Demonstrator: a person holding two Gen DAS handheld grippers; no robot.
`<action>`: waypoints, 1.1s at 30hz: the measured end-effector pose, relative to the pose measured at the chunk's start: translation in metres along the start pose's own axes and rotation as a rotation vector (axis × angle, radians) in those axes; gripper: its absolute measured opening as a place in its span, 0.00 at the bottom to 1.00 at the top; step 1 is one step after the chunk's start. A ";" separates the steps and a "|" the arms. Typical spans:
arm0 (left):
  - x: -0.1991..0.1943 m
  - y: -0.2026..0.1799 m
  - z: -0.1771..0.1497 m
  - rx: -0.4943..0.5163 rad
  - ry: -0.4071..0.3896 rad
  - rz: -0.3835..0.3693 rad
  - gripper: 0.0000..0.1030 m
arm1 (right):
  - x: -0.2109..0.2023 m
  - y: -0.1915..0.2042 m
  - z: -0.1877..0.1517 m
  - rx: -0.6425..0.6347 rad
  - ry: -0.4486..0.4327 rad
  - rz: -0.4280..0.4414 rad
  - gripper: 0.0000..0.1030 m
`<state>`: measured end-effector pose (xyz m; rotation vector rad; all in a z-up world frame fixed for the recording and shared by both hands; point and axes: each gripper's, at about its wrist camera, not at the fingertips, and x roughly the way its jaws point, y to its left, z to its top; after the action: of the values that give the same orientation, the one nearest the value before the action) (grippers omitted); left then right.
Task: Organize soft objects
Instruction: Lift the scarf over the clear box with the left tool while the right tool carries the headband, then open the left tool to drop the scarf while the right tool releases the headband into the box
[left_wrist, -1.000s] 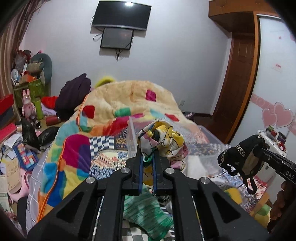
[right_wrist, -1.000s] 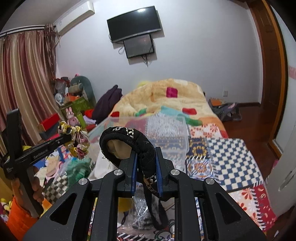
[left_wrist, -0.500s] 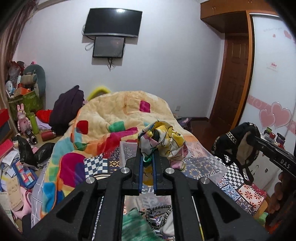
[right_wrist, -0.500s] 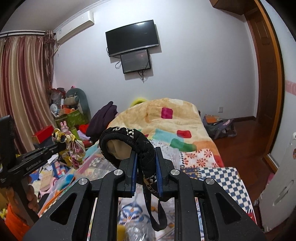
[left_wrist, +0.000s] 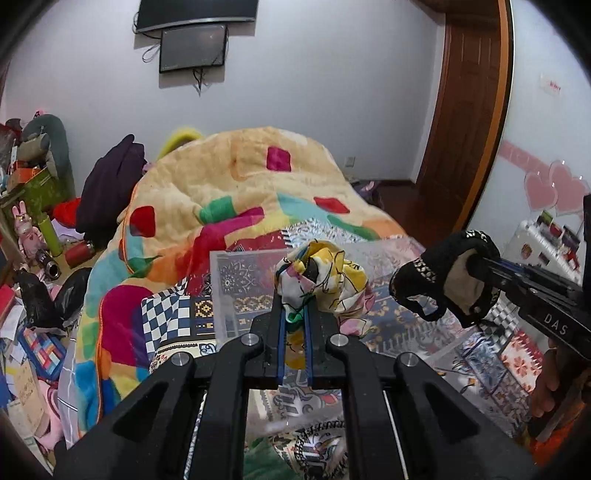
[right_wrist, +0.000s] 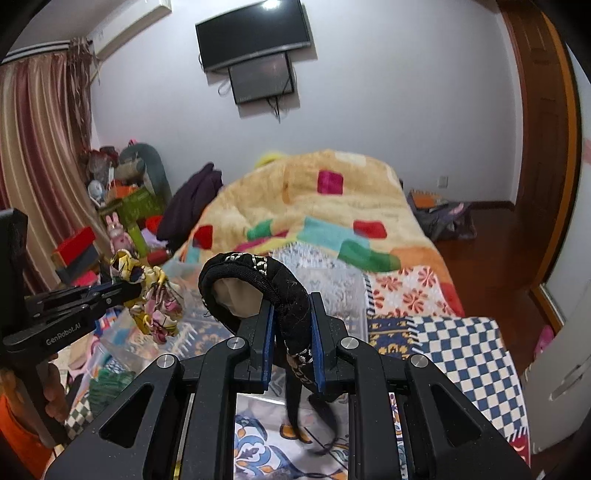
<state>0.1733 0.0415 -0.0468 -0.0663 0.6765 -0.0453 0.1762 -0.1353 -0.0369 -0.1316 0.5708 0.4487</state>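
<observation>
Cloth fills both my jaws: the left gripper (left_wrist: 294, 317) is clamped on a bunched floral scarf (left_wrist: 320, 282), and the right gripper (right_wrist: 291, 334) is pinched shut on a black padded piece (right_wrist: 258, 286) whose strap dangles below.

Half a second ago both views looked level across the bed, with the clear bin low in frame; now they tip down again and the bin (left_wrist: 236, 284) sits dead ahead of the left jaws at 12 o'clock, its near wall just behind the scarf. I read that as lining up for the drop, neither item released yet.

Left hand holds its tool level, pointing along the bed toward the quilt (left_wrist: 236, 184). From there the right tool comes in at 3 o'clock, angled inward, its black piece (left_wrist: 443, 284) in the air over the bin's right side. From the right view the left tool reaches in at 9 o'clock with the scarf (right_wrist: 151, 295) hanging from its tip.
</observation>
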 end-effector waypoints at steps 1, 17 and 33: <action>0.004 -0.001 0.000 0.007 0.013 -0.001 0.07 | 0.003 0.001 0.000 -0.003 0.013 -0.003 0.15; 0.035 -0.007 -0.011 0.050 0.151 -0.008 0.14 | 0.037 0.017 -0.006 -0.091 0.188 0.045 0.18; -0.036 -0.002 -0.011 0.013 0.007 -0.035 0.57 | -0.003 0.024 -0.003 -0.119 0.087 0.090 0.44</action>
<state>0.1378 0.0418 -0.0329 -0.0652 0.6824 -0.0839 0.1617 -0.1151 -0.0382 -0.2412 0.6376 0.5666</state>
